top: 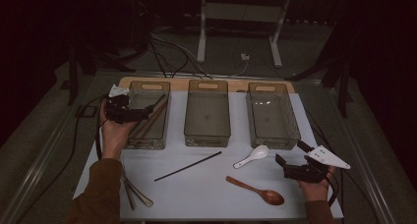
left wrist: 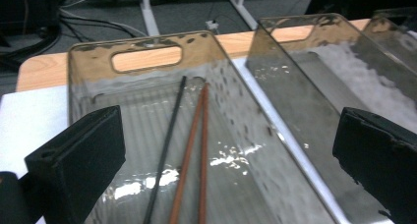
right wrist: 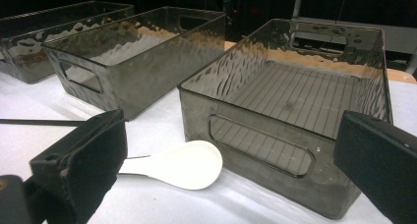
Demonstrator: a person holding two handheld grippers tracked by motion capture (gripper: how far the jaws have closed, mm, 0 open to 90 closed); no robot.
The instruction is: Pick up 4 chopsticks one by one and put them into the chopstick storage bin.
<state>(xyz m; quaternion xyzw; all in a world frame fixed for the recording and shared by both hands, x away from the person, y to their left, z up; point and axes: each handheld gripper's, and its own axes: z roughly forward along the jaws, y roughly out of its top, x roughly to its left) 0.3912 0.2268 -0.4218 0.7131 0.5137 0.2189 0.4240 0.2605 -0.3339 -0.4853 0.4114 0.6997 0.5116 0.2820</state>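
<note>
My left gripper (top: 152,106) hovers over the left clear bin (top: 147,88) with its jaws wide apart and nothing between them. In the left gripper view the gripper (left wrist: 221,150) looks down into that bin (left wrist: 147,40), where a black chopstick (left wrist: 169,130) and two brown chopsticks (left wrist: 194,145) lie lengthwise. My right gripper (top: 291,153) rests low at the table's right, open and holding nothing. Just in front of its jaws (right wrist: 231,155) lies a white spoon (right wrist: 182,164) beside the right bin (right wrist: 260,145).
On the white mat lie a black chopstick (top: 188,166), the white spoon (top: 253,155) and a wooden spoon (top: 255,190). The middle bin (top: 207,135) and the right bin (top: 273,140) hold nothing. Metal utensils (top: 135,194) lie beside the left forearm.
</note>
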